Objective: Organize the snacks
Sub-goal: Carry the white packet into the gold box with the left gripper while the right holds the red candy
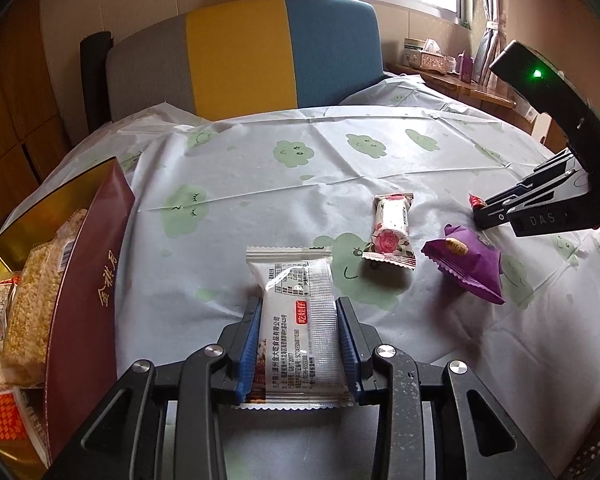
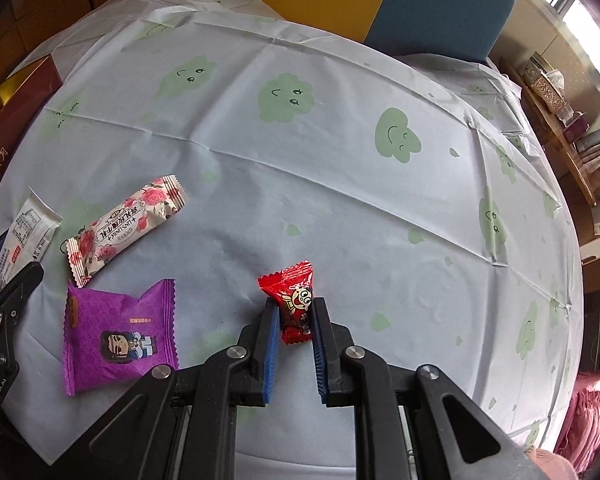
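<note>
My left gripper [image 1: 298, 308] is shut on a white snack packet [image 1: 296, 320], its blue pads pressing both long sides; the packet also shows in the right wrist view [image 2: 24, 236]. My right gripper [image 2: 296, 308] is shut on a small red candy [image 2: 296, 304], and appears in the left wrist view [image 1: 480, 216] at the far right. A rose-patterned bar [image 1: 390, 232] [image 2: 126, 222] and a purple packet [image 1: 466, 262] [image 2: 118, 330] lie loose on the tablecloth between the two grippers.
A dark red gift box [image 1: 82, 280] [image 2: 16, 108] stands open at the left with several snack bags [image 1: 40, 304] inside. A tablecloth with green cloud faces [image 1: 300, 160] [image 2: 340, 180] covers the round table. A grey-yellow-blue chair back [image 1: 240, 52] stands behind.
</note>
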